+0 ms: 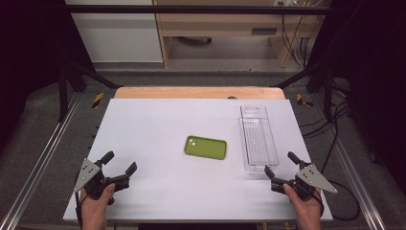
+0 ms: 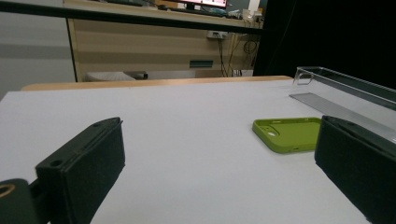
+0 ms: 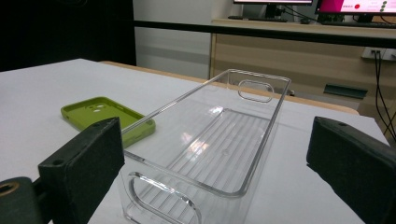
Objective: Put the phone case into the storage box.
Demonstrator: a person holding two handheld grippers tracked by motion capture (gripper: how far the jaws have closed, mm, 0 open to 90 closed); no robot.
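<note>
High view has both my left tongs (image 1: pixel 118 167) and right tongs (image 1: pixel 279 164) spread and empty, and I reckon the right could easily shove that light clear tray (image 1: pixel 258 139) into the green phone case (image 1: pixel 206 147).

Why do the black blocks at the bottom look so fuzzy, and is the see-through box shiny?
Left gripper view: the jaws sit too near the camera, so they blur, while the green phone case is sharper. Right gripper view: the clear plastic tray catches bright glints on its ribbed floor. High view: even light, faint shadows.

Lab, black frame rig (image 1: pixel 191 9), monitors (image 3: pixel 336 5), dangling cables (image 1: pixel 294 45)
</note>
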